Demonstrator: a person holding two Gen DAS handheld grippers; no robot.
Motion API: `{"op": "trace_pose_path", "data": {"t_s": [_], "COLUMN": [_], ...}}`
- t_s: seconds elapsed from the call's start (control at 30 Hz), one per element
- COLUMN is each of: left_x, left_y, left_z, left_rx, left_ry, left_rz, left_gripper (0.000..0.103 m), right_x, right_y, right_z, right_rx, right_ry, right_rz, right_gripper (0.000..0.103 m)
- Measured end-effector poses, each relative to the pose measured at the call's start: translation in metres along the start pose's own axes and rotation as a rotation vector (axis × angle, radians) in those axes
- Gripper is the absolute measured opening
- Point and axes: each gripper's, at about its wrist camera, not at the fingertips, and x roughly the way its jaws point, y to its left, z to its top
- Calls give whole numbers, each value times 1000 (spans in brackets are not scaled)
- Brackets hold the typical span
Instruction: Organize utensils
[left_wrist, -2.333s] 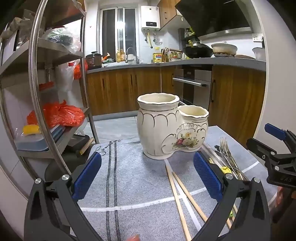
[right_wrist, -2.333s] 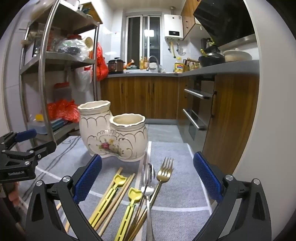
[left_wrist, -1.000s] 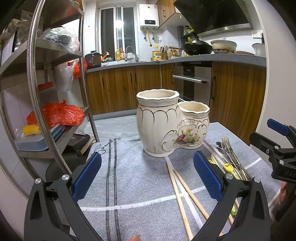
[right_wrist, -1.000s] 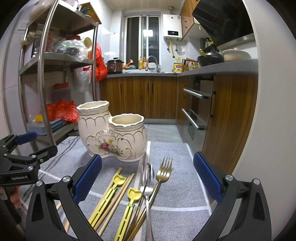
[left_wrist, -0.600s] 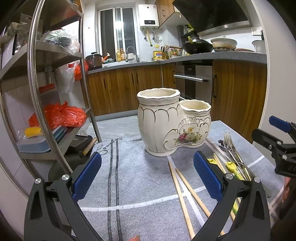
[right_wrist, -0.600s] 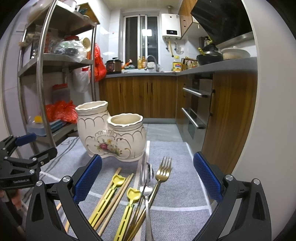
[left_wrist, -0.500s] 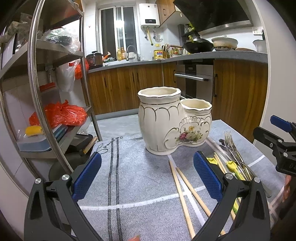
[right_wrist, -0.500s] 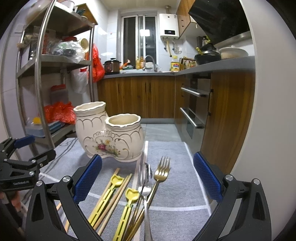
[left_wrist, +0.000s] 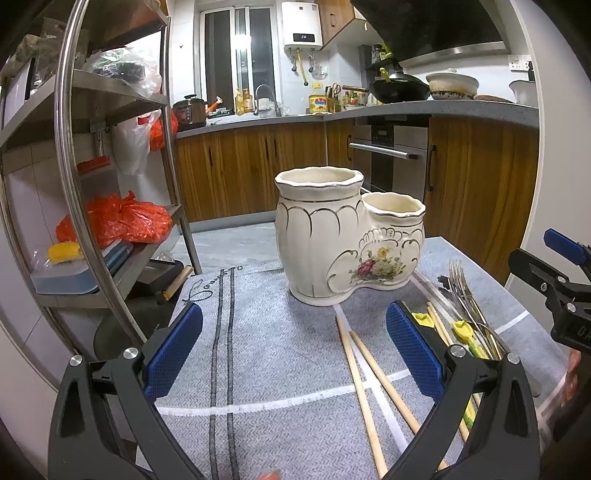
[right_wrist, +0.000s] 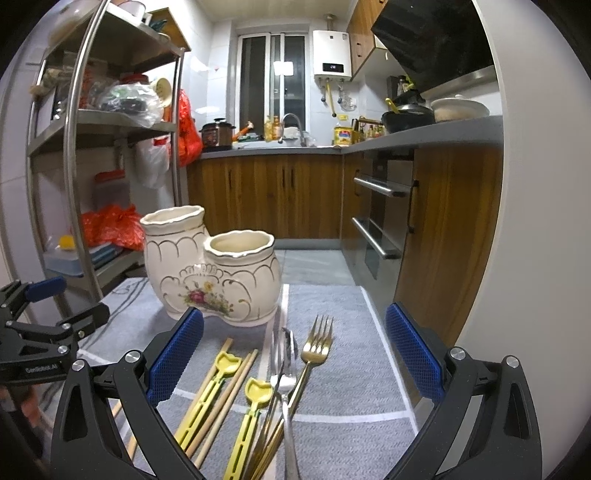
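**utensils lie straight ahead of the right jaws; nothing gripped yet**

right gripper (right_wrist: 293, 354): jaws wide apart, empty, low over the desk (right_wrist: 354, 328). the loose utensils lie between them, running from 6 o'clock toward 12: a gold fork (right_wrist: 314, 354), a silver spoon (right_wrist: 286, 384), two yellow training chopsticks (right_wrist: 207, 398) and wooden chopsticks (right_wrist: 225, 398). their long axes point at the ceramic utensil holder (right_wrist: 221, 280), which stands at 11 o'clock, empty as far as its two mouths show.

left gripper (left_wrist: 293, 347): jaws likewise wide apart, empty. from here the holder (left_wrist: 347, 240) is at 12 o'clock, and only a pair of wooden chopsticks (left_wrist: 369, 376) crosses between the jaws; the fork (left_wrist: 461, 288) and the rest lie off at 3 o'clock.

judgement: the right hand is nearer the pile, but its jaws span along no single piece; a pick would need narrowing on one handle.

the right view shows the overlap of fork, spoon and chopstick handles; the left view shows the separate wooden pair.
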Motion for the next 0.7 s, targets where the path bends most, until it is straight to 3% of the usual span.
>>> {"op": "trace_pose_path", "data": {"t_s": [0.37, 0.53, 0.7], "left_x": [3, 8, 20], "left_y": [-5, -2, 2], "left_z": [1, 4, 8], "left_rx": [37, 45, 111], "left_ry": [-6, 19, 76], "left_rz": [28, -13, -101], "left_gripper": [98, 98, 98], "right_x": [5, 12, 20], "right_y": [-7, -5, -12], "right_z": [2, 3, 14], "right_rx": [29, -1, -43], "right_ry": [13, 63, 89], "right_rz": [1, 21, -5], "right_gripper": [98, 98, 98]}}
